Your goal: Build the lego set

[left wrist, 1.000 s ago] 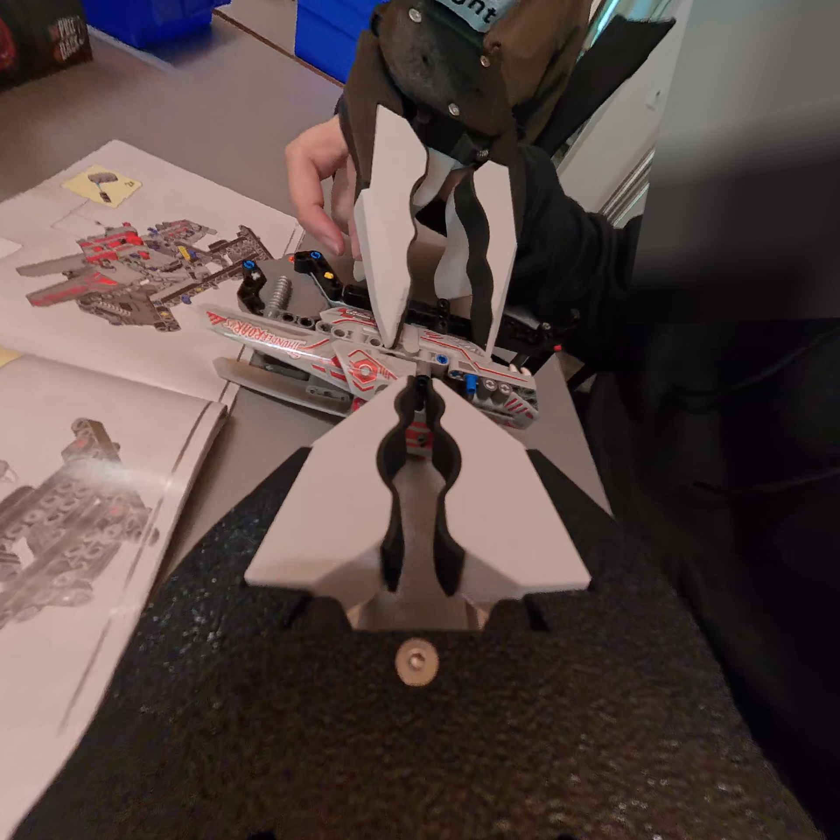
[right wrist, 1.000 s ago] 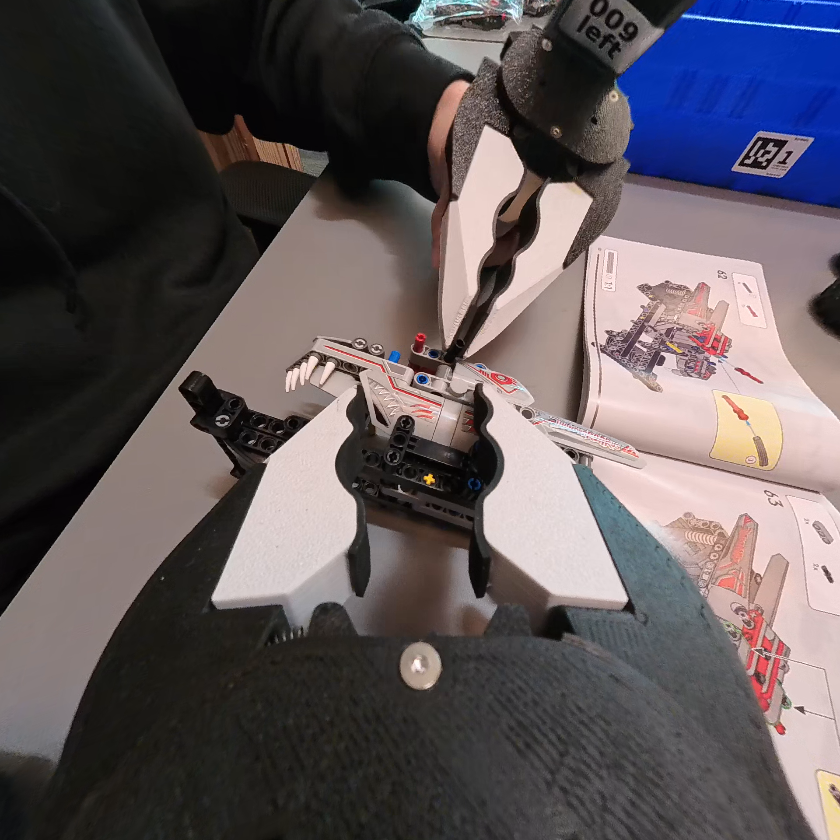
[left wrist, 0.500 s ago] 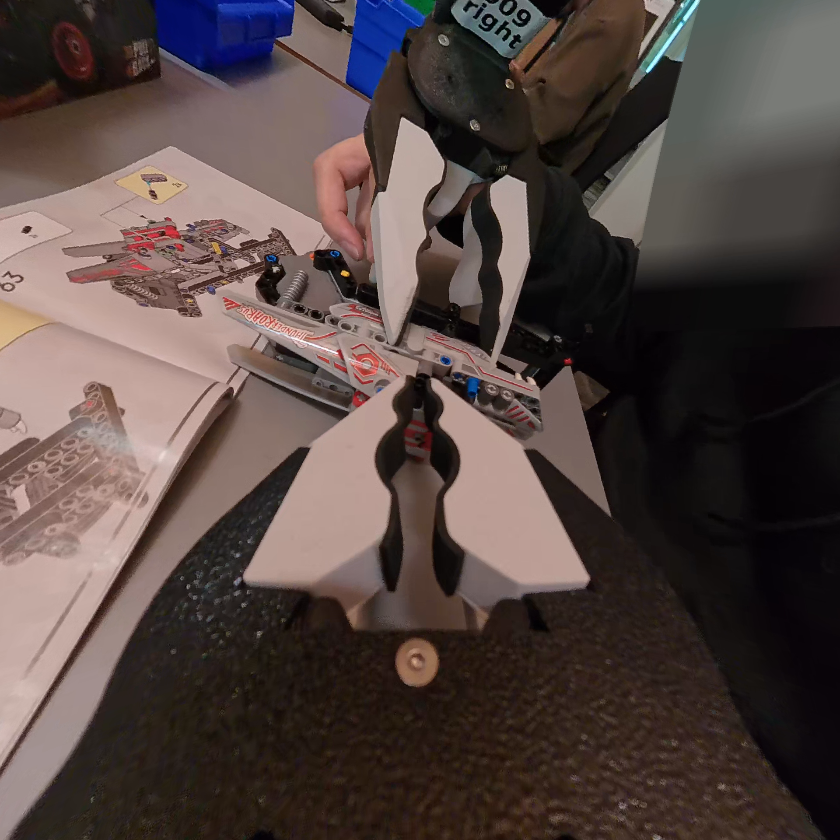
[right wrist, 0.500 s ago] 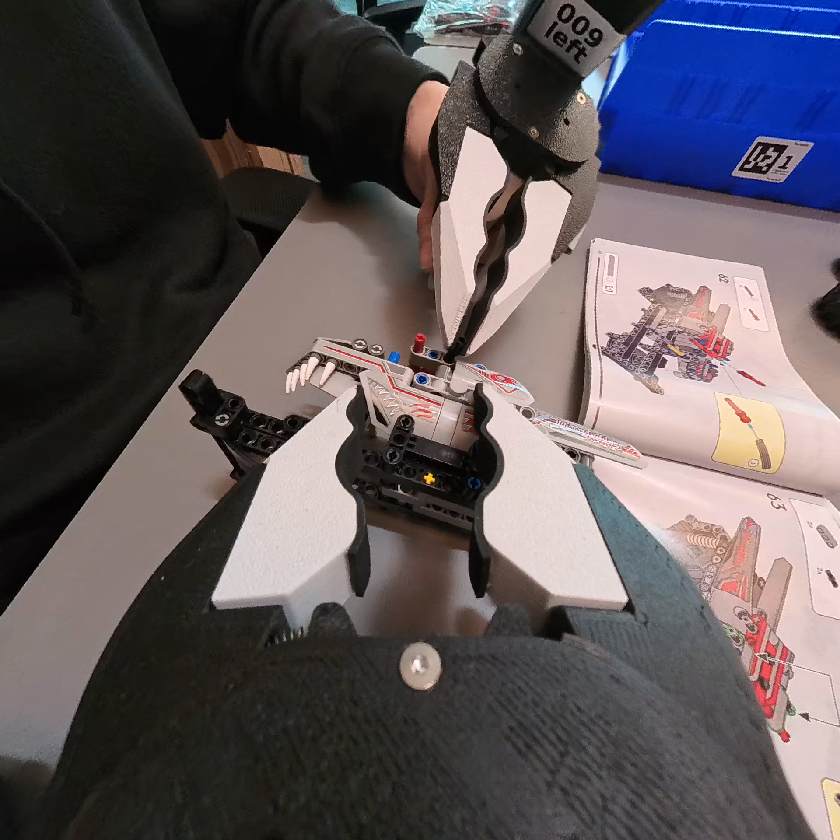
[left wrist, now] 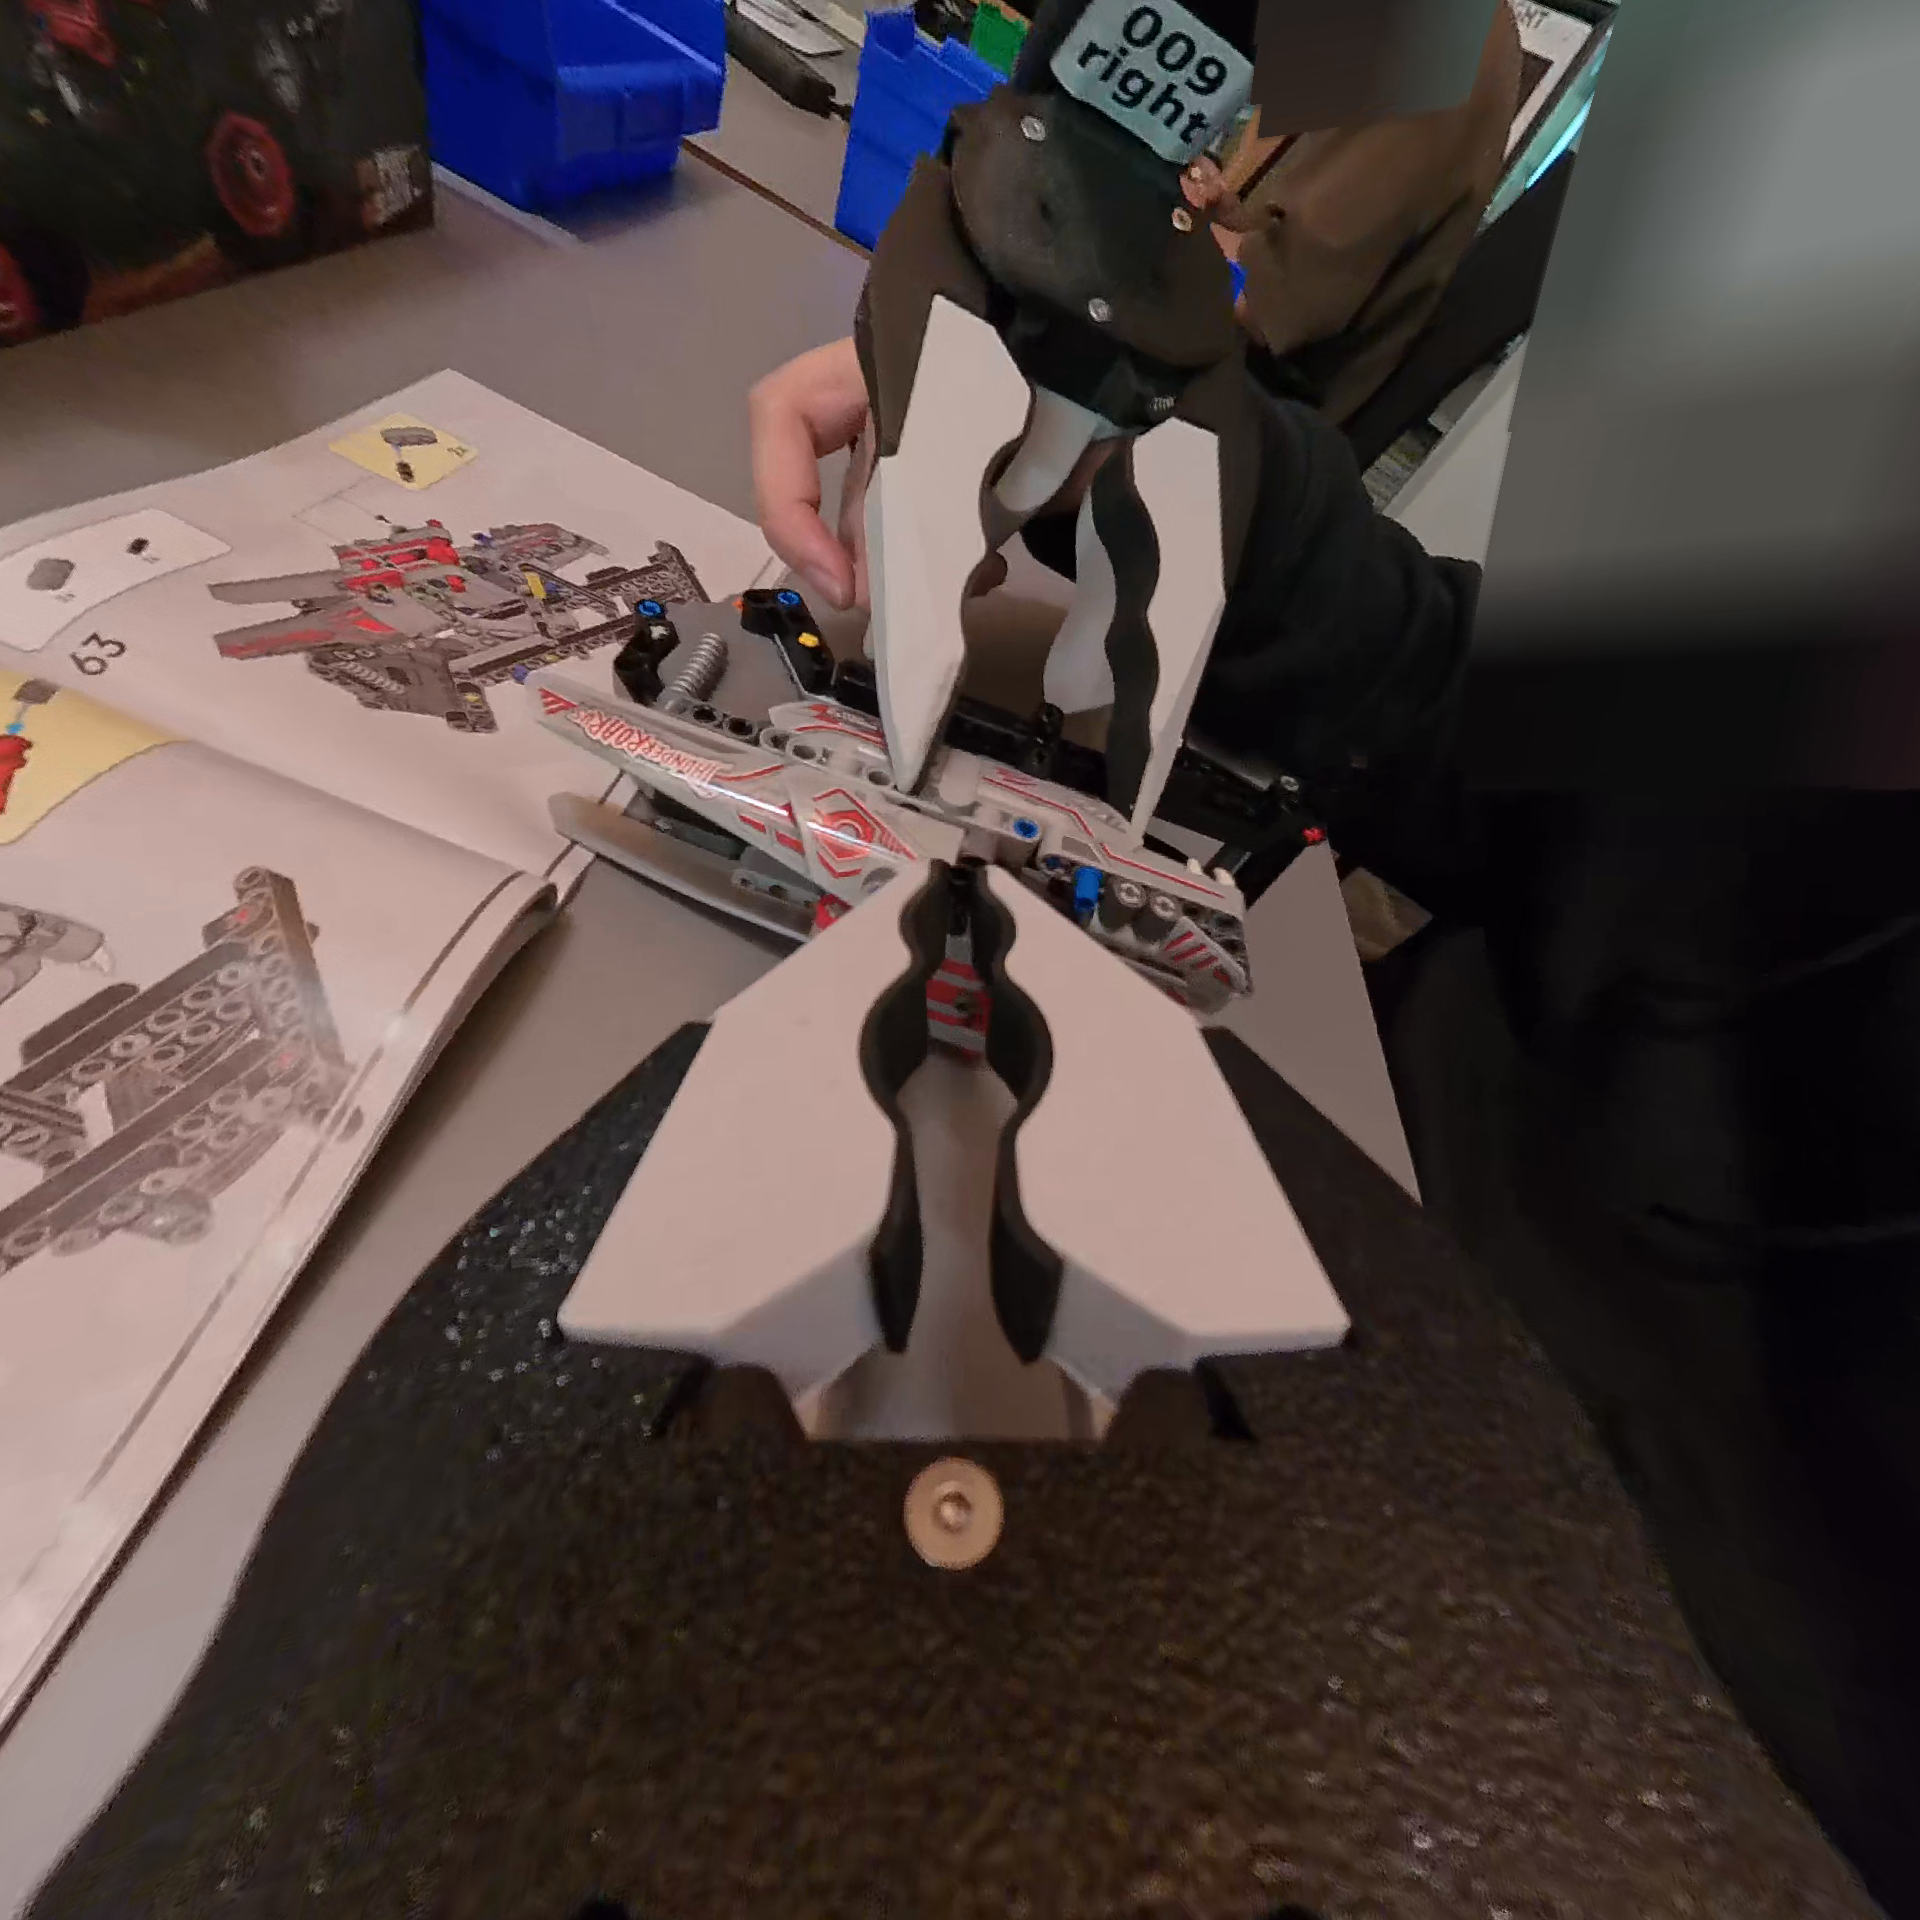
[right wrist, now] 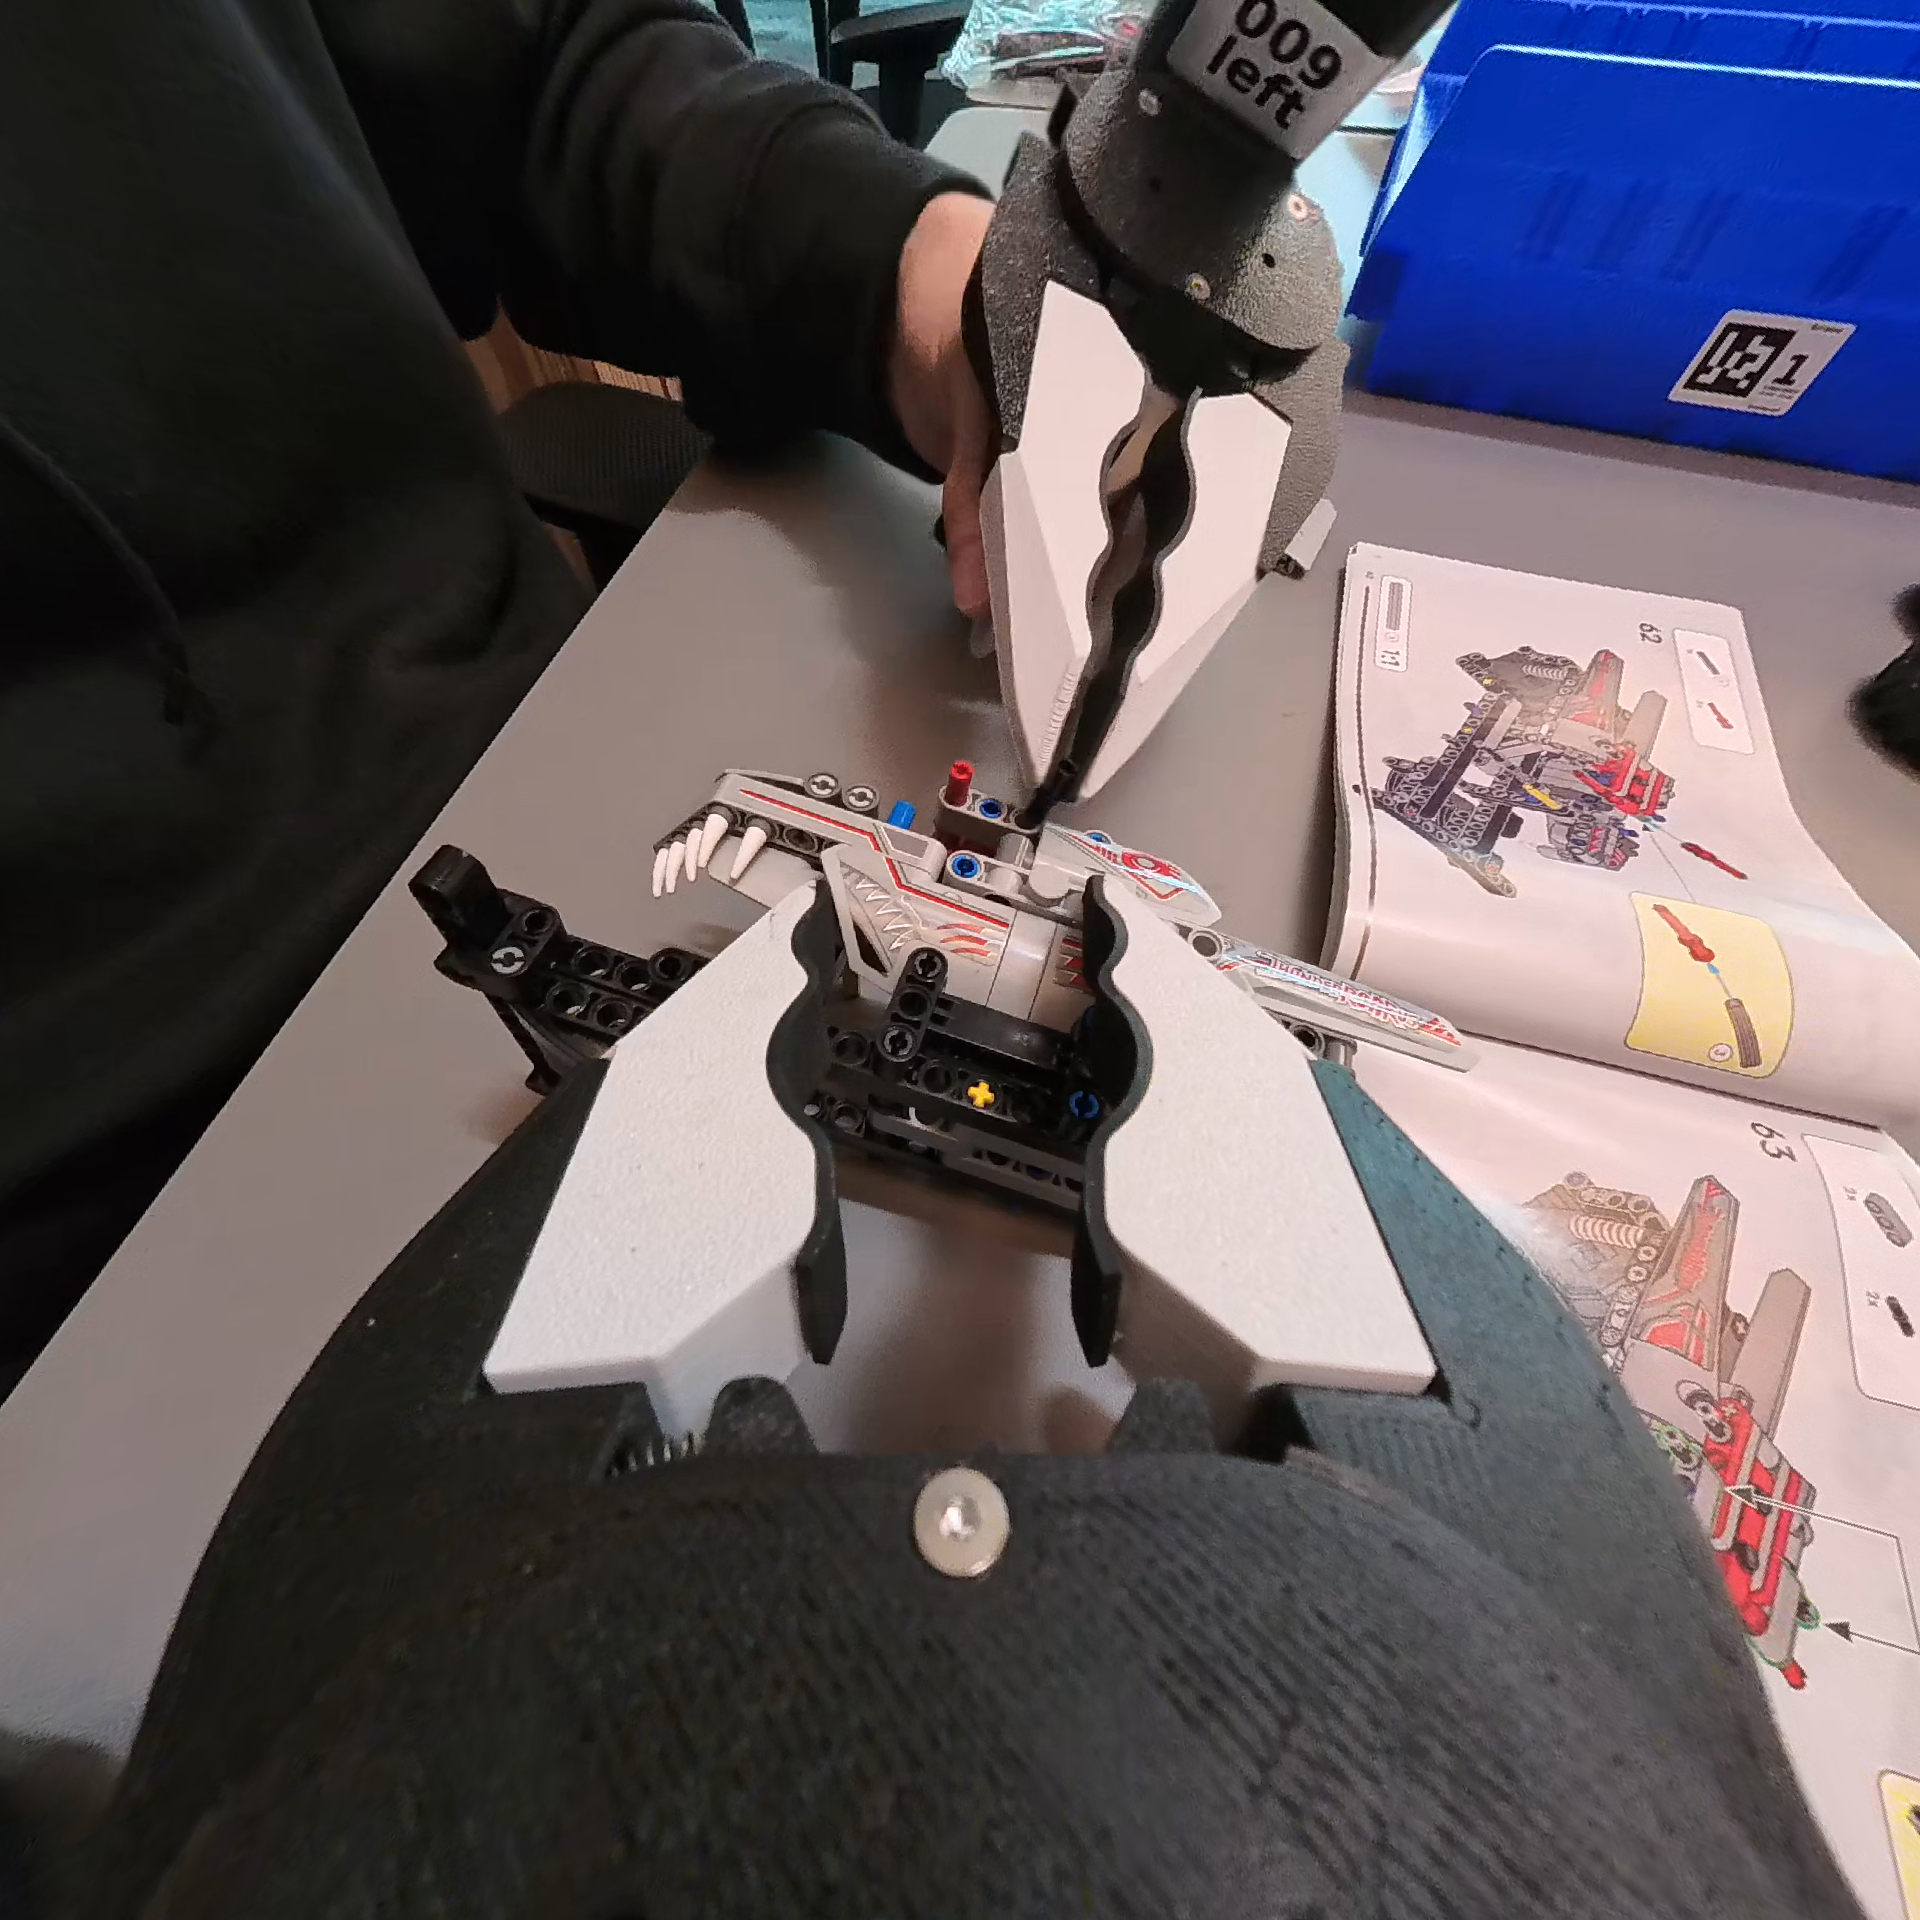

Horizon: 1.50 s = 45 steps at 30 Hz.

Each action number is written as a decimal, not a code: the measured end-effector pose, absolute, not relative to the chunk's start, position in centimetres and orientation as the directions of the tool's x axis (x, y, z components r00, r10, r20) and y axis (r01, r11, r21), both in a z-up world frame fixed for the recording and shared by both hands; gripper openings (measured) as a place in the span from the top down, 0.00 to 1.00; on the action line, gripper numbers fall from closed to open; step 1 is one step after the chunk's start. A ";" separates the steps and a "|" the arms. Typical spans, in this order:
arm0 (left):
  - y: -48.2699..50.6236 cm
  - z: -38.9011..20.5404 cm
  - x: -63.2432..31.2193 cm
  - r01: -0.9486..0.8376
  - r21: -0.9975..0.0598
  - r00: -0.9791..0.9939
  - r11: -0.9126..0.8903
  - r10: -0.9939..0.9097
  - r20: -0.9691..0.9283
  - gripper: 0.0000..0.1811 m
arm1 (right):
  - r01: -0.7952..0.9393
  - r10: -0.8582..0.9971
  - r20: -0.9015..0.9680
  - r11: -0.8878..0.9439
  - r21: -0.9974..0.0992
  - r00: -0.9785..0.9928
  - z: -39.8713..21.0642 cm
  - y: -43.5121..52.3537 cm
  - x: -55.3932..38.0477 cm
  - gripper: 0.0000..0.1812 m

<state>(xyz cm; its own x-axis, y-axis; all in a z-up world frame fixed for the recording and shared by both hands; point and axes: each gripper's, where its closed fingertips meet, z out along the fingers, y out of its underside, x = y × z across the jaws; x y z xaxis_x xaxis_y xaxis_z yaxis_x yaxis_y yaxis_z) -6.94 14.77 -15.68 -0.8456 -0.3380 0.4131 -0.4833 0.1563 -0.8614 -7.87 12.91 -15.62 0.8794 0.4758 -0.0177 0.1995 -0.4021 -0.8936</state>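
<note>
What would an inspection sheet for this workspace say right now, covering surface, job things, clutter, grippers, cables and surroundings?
Surface: grey table, bare around the work.
Job's things: part-built lego model on the table; open instruction booklet beside it.
Clutter: nothing seen.
Grippers: left gripper shut on a small black pin, its tip at the model's top; right gripper open, fingers astride the model's body.
Cables: nothing seen.
Surroundings: blue bins behind the table; dark product box; person's dark sleeve.
</note>
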 end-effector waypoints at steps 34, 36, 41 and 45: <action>14.7 -16.4 -7.2 -0.210 -0.910 -0.968 0.357 -0.209 0.142 0.99 | 0.182 0.478 -0.034 -0.398 -0.899 0.878 -15.7 12.9 -7.8 0.74; 14.7 -16.4 -7.2 -0.206 -0.911 -0.968 0.357 -0.209 0.137 0.99 | 0.181 0.479 -0.034 -0.396 -0.900 0.877 -15.7 12.9 -7.8 0.74; 14.7 -16.3 -7.3 -0.235 -0.911 -0.963 0.339 -0.211 0.169 0.99 | 0.181 0.478 -0.031 -0.392 -0.902 0.878 -15.6 12.9 -7.9 0.74; 14.7 -13.7 -7.2 -0.249 -0.954 -0.957 0.170 -0.193 0.216 1.00 | 0.181 0.478 -0.031 -0.391 -0.903 0.878 -15.6 12.9 -7.8 0.74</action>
